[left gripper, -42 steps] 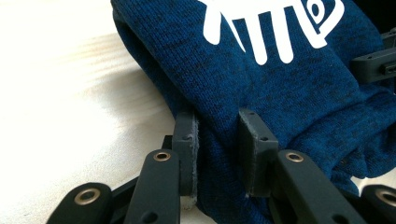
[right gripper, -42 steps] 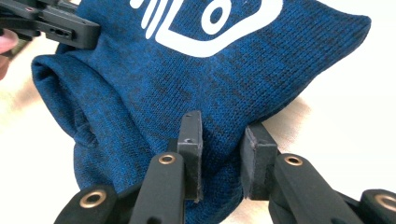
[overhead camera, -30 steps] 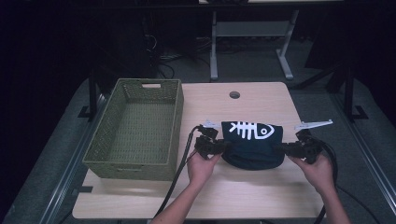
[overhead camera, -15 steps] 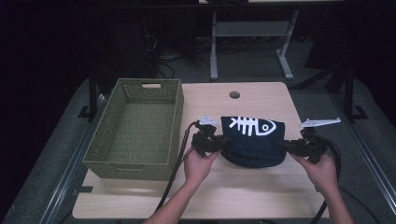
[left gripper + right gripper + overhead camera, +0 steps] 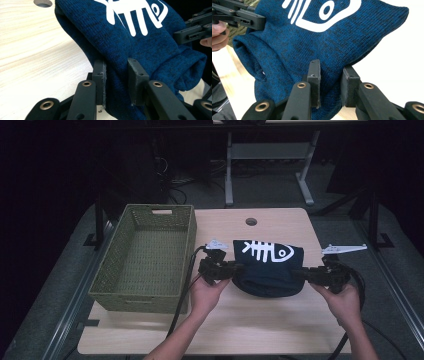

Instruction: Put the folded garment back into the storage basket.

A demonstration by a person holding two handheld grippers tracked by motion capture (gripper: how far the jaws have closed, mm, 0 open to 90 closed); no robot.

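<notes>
One dark blue knitted garment [image 5: 268,267] with a white fish-skeleton print lies bunched on the light wooden bench [image 5: 235,320], near the middle of it. Two hand-held grippers work on it, one at each side. The left hand-held gripper [image 5: 232,268] bites the garment's left edge; in the left gripper view its two black jaws are pressed in on a thick fold of the blue knit [image 5: 140,50], with cloth filling the gap between them. The right hand-held gripper [image 5: 298,271] bites the garment's right edge, and the right gripper view shows its two jaws likewise pinching a fold of the knit [image 5: 312,42]. Each is held by one hand: the left hand [image 5: 207,292] just below and left of the garment, the right hand [image 5: 345,300] below and right of it. One green woven basket [image 5: 145,257] stands on the bench to the left of the garment, apart from it. One round hole [image 5: 251,221] in the bench top sits beyond the garment.
</notes>
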